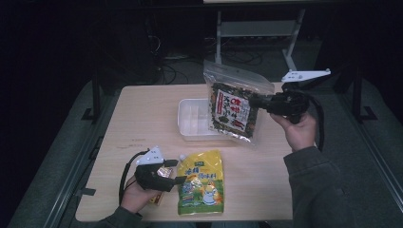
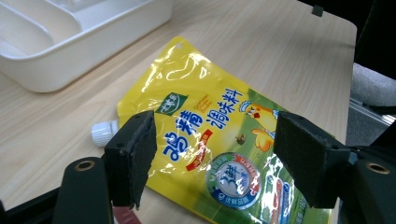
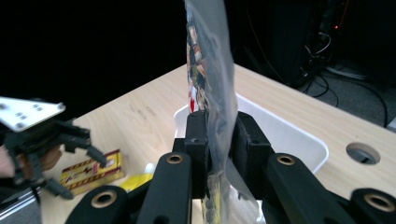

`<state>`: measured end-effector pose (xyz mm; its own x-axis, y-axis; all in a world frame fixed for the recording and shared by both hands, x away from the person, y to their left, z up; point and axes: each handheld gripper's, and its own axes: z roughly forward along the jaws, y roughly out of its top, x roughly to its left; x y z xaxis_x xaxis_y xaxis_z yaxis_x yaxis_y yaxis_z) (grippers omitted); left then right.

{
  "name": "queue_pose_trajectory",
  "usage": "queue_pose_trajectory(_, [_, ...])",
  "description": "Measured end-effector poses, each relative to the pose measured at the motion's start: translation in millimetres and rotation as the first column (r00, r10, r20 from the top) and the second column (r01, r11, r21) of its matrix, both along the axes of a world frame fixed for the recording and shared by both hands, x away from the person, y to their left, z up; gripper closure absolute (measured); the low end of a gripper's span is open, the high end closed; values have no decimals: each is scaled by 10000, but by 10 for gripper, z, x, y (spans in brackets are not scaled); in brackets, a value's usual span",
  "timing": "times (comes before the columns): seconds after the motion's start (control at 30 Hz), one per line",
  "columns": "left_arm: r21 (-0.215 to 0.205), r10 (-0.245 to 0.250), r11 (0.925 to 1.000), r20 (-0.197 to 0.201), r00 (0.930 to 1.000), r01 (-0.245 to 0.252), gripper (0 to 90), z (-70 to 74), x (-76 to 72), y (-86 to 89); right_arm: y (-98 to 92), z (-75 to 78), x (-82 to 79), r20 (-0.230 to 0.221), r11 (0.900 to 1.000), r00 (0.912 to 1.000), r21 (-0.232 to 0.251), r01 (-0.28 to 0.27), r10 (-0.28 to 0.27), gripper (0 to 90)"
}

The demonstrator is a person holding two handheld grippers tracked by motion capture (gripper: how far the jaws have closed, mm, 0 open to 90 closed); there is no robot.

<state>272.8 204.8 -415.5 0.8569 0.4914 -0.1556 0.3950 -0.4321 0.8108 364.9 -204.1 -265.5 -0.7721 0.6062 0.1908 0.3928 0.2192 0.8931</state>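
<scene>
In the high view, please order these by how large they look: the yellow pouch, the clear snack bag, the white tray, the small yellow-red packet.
1. Clear snack bag, though held up nearer the camera by the right gripper, so unsure against the next.
2. White tray, partly hidden behind the bag.
3. Yellow pouch.
4. Small yellow-red packet, mostly hidden under the left gripper.

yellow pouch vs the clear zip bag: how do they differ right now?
Pose: the yellow pouch lies flat on the table; the clear zip bag hangs upright above the white tray.
Grip: the right gripper is shut on the clear zip bag; the left gripper is open beside the yellow pouch, not gripping it.
Look: the pouch is opaque with a white spout cap; the bag is see-through, with dark contents.
Both are soft printed food packs.
</scene>
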Motion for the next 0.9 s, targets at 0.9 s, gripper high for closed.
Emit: queue_pose_trajectory(0.9, [-162,652,9977,-216,9976,-655,273,-71,34,191,479,-172,705,660,9856,9844,-335,1657,-1632,766])
